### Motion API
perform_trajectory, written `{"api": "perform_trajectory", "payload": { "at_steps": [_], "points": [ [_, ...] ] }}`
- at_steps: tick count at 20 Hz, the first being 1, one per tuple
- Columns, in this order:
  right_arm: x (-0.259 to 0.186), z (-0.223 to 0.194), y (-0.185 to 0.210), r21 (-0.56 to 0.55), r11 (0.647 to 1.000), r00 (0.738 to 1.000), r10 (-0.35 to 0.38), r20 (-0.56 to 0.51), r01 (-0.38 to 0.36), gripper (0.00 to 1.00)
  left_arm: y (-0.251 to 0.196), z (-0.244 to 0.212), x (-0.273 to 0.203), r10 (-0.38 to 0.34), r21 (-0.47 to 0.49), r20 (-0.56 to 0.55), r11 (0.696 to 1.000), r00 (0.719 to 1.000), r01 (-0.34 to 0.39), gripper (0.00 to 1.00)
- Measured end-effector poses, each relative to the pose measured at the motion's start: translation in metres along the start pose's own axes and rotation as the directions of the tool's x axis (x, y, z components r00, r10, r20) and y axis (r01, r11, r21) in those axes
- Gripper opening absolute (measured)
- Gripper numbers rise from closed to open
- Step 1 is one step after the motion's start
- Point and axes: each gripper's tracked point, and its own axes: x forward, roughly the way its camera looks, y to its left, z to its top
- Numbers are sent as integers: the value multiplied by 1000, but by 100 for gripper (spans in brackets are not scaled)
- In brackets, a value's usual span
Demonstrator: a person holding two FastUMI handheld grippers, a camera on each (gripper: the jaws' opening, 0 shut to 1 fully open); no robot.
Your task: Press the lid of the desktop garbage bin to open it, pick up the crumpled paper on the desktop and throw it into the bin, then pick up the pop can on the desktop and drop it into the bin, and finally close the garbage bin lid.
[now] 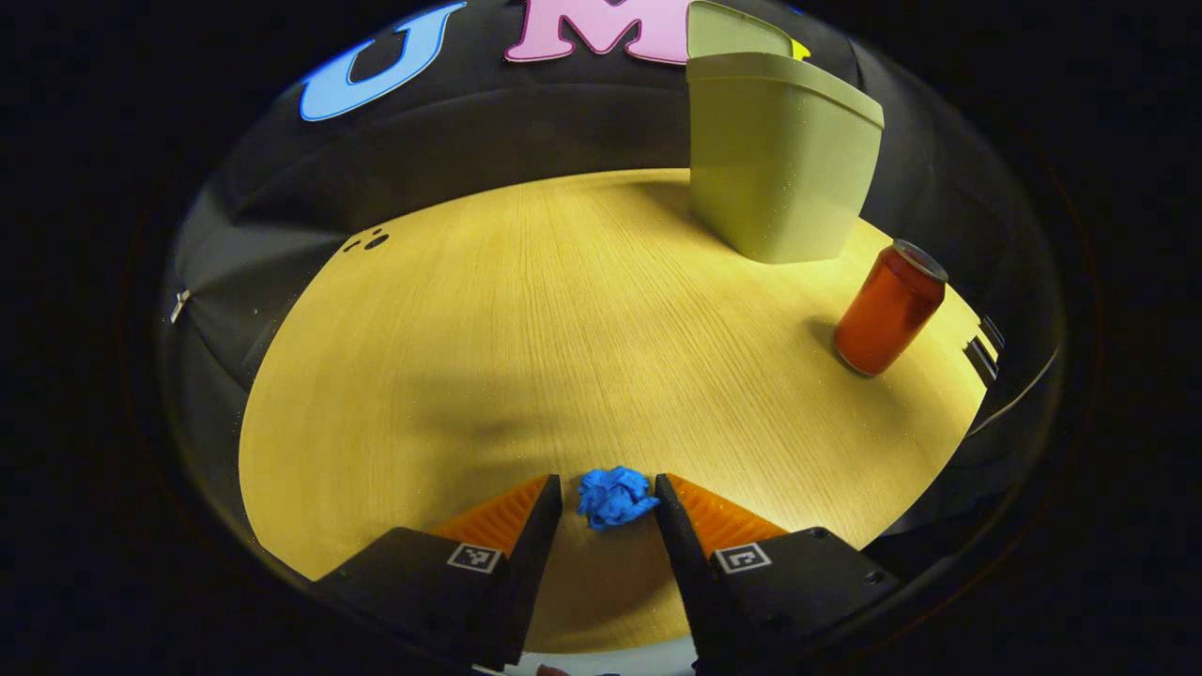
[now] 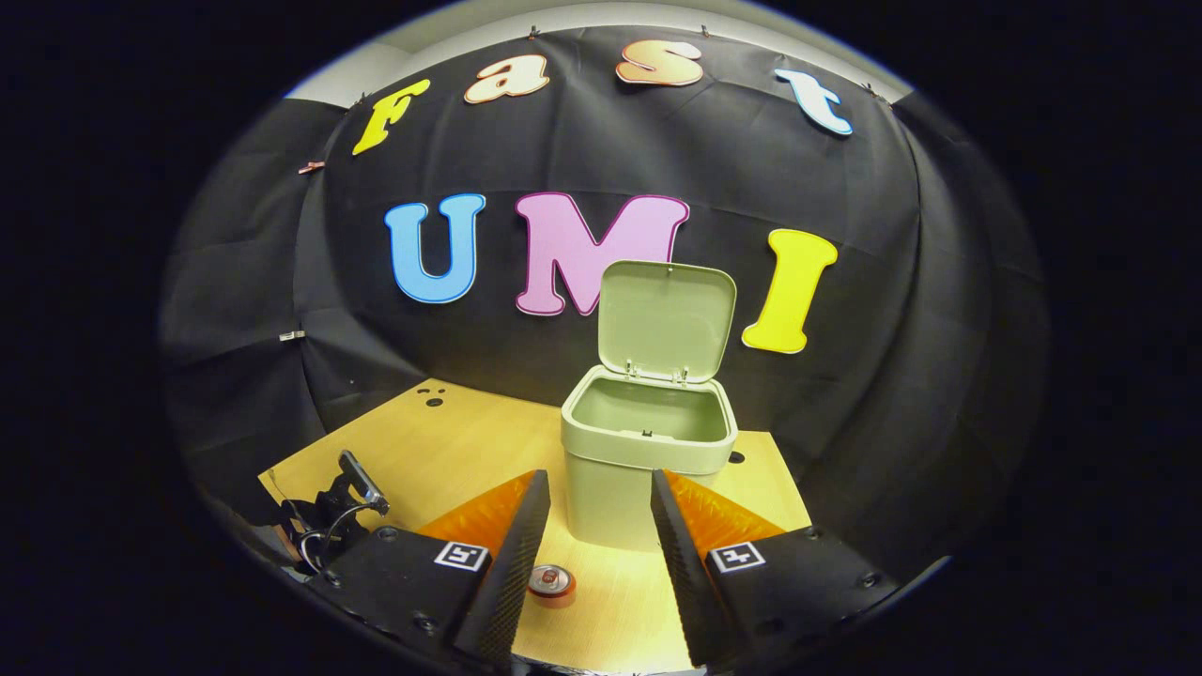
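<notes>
My left gripper (image 1: 608, 498) is low over the desktop (image 1: 526, 319), jaws spread around the crumpled paper (image 1: 615, 496), a small blue wad. The right finger looks to be touching it; I can't tell about the left, so no grip. Wood-grain top, matte. The pop can (image 1: 888, 307) stands upright near the right edge, reddish, metal rim. The garbage bin (image 2: 648, 451) is smooth pale-green plastic, lid (image 2: 667, 319) hinged upright. My right gripper (image 2: 592, 507) hangs high, open and empty, facing the bin.

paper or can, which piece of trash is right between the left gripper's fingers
The blue crumpled paper, between the left gripper fingertips; the red pop can stands off beside the bin.
</notes>
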Motion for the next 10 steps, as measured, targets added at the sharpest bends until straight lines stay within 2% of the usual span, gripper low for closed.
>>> {"api": "perform_trajectory", "payload": {
  "at_steps": [1, 3, 5, 10],
  "points": [
    [1, -1, -2, -2, 1000, 1000, -5, -2, 5, 70, 0, 1, 2, -5, 0, 0, 1000, 1000, 5, 67],
    [1, -1, -5, 1, 1000, 1000, -11, -2, 11, 70, 0, 3, 4, -10, 7, -6, 1000, 1000, 10, 60],
    [3, -2, -8, 14, 1000, 1000, -14, -5, 14, 70, -1, 5, 5, -23, 18, -11, 1000, 1000, 23, 43],
    [8, -5, -6, 29, 1000, 1000, 0, -5, 1, 70, 4, 14, -5, -18, 11, 6, 1000, 1000, 18, 42]
  ]
}}
